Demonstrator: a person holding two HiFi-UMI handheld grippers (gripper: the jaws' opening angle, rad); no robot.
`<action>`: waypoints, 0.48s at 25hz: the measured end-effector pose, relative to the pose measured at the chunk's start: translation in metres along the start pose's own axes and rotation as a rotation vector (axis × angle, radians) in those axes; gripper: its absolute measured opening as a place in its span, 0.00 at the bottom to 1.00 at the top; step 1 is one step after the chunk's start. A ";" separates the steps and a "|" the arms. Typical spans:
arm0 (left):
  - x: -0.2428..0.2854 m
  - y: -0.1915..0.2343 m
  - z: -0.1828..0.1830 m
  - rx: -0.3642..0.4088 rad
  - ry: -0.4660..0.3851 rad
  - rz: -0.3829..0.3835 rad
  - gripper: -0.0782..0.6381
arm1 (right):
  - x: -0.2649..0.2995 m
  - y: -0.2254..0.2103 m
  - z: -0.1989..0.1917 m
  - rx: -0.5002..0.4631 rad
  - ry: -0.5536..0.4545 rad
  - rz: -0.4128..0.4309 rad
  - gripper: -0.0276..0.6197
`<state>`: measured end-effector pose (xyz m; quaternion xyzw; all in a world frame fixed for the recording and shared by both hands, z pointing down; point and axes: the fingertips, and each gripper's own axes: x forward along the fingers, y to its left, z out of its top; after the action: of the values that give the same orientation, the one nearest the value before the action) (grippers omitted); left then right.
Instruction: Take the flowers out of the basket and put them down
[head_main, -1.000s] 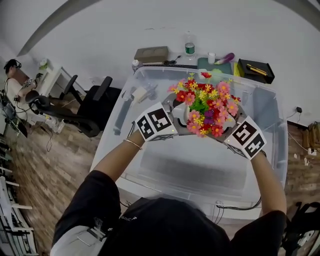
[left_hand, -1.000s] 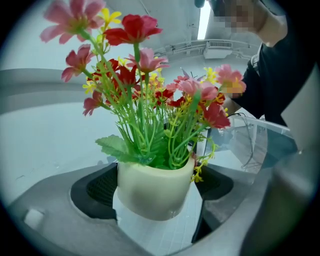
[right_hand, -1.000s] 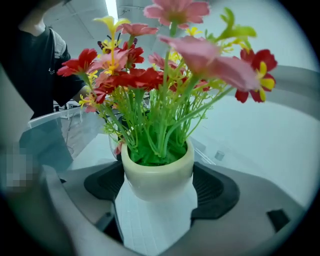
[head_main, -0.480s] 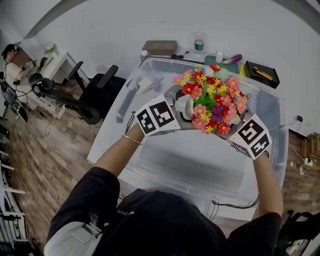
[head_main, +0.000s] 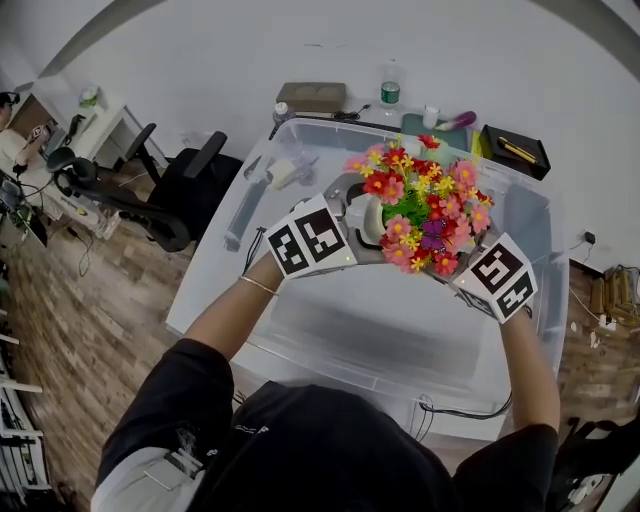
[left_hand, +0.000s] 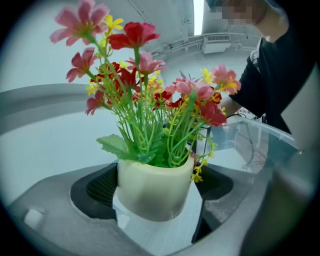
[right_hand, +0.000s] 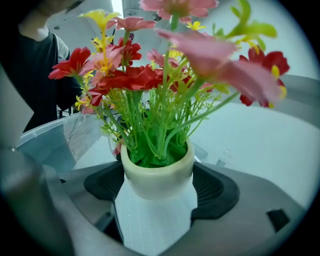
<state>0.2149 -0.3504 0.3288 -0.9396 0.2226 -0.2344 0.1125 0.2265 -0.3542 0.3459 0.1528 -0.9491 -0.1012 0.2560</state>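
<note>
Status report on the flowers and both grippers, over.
Both shut on flower pot: left gripper, right gripper. Pot roughly upright, held over clear bin. Nothing seen blocking.

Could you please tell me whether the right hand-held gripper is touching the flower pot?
Touching. The right gripper view shows the right hand-held gripper closed on the flower pot, both black pads against its sides with no gap.

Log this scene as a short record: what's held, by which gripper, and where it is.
Item: flowers in a cream pot, upright
Left gripper: shut on pot
Right gripper: shut on pot
Location: held over the clear bin
Task state: flowers not yet put down
</note>
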 end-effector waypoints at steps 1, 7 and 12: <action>-0.001 0.000 0.001 0.001 -0.001 -0.001 0.78 | 0.000 0.000 0.001 0.002 0.002 0.000 0.70; -0.007 -0.002 0.007 -0.024 -0.033 -0.022 0.78 | -0.006 0.004 0.009 0.000 0.035 -0.006 0.70; -0.011 -0.007 0.021 -0.027 -0.078 -0.035 0.78 | -0.020 0.006 0.018 -0.012 0.054 -0.027 0.70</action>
<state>0.2193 -0.3370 0.3085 -0.9532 0.2047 -0.1964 0.1042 0.2324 -0.3394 0.3233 0.1668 -0.9391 -0.1065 0.2808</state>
